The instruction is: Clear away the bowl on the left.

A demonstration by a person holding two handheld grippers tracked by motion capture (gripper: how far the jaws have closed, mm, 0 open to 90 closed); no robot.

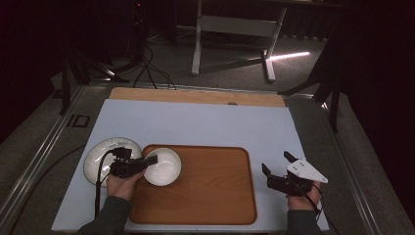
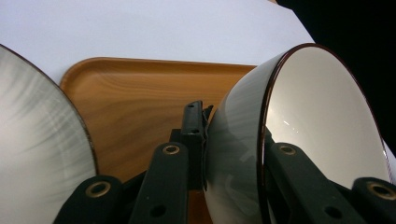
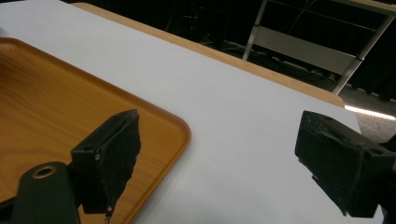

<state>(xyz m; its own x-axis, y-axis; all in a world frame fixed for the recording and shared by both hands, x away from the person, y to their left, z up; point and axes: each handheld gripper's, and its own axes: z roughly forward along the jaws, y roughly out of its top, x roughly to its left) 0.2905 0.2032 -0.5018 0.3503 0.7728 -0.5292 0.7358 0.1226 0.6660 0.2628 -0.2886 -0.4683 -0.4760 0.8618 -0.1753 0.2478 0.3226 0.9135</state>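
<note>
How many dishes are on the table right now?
2: a bowl at the left end of the tray, its rim gripped by the left tongs, and a plate on the mat just left of the tray.

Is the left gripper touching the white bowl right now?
Touching. In the left gripper view, the left gripper has one jaw against the outside wall of the white bowl and the other inside its rim, clamping it.
</note>
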